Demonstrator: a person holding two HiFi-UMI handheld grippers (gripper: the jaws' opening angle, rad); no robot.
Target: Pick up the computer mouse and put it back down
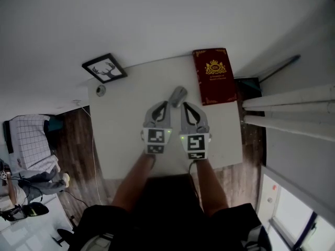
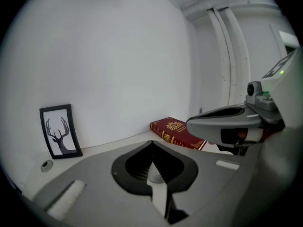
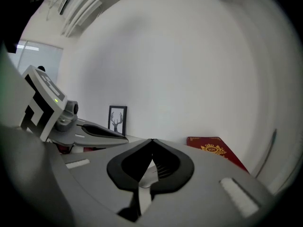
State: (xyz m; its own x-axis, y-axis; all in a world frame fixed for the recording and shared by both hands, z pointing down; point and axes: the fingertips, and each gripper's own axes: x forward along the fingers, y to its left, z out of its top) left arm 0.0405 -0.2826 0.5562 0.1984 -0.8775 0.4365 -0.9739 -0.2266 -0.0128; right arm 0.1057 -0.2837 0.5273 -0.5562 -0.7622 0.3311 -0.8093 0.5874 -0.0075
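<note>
The white desk point(image 1: 120, 140) stands against a white wall. A black-framed deer picture point(image 1: 104, 68) stands upright at its back left, with a small round object point(image 1: 100, 90) just beside it. A red book point(image 1: 214, 76) lies flat at back right. The grey computer mouse point(image 1: 178, 95) is mid-desk.

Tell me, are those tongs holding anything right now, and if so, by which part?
Nothing is held. Both the left tongs and right tongs are shut and empty, tips together. The grey mouse sits free, just beyond their tips.
</note>
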